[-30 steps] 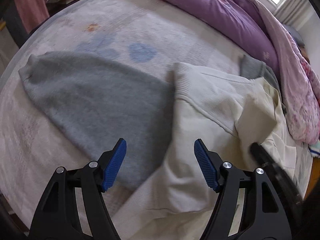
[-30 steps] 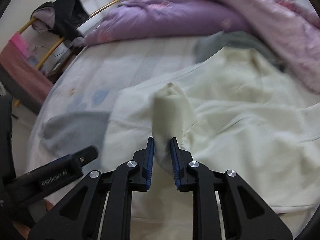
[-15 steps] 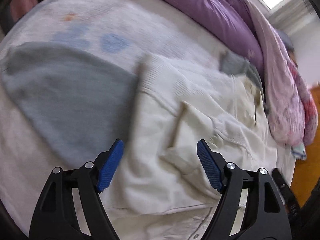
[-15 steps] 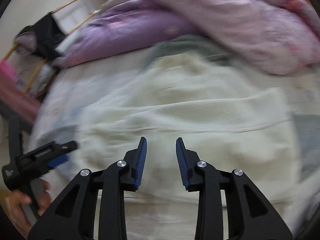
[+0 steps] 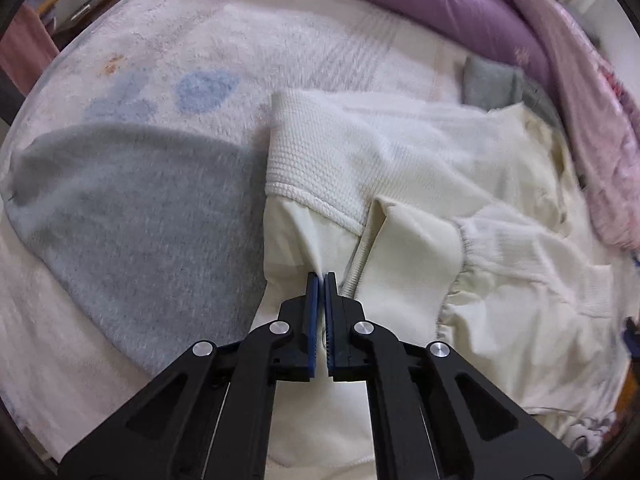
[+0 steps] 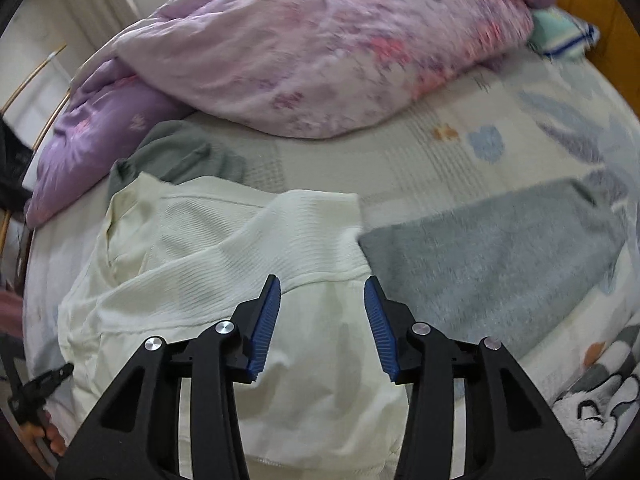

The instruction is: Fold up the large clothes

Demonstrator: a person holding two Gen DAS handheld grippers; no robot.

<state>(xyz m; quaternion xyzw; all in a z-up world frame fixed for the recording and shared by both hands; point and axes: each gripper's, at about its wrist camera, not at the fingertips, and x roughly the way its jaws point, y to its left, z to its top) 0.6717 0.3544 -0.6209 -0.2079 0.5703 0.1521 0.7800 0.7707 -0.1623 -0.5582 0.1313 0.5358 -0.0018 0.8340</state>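
Observation:
A large cream jacket (image 5: 420, 184) with ribbed white cuffs and hem lies spread on the bed; it also shows in the right wrist view (image 6: 224, 248). My left gripper (image 5: 321, 276) is shut on a fold of the jacket's smooth cream fabric near the ribbed hem. A sleeve (image 5: 532, 248) lies folded across the body. My right gripper (image 6: 322, 296) is open and empty, hovering just above the jacket's lower part, next to its right edge.
A grey sweater (image 5: 132, 208) lies flat left of the jacket; it shows in the right wrist view (image 6: 492, 252) on the right. A purple and pink duvet (image 6: 320, 44) is heaped at the bed's far side. Another grey garment (image 6: 180, 152) lies beyond the jacket.
My right gripper let go of the cream sleeve, opened, and swung to the jacket's other side. My left gripper moved in and shut on the jacket fabric.

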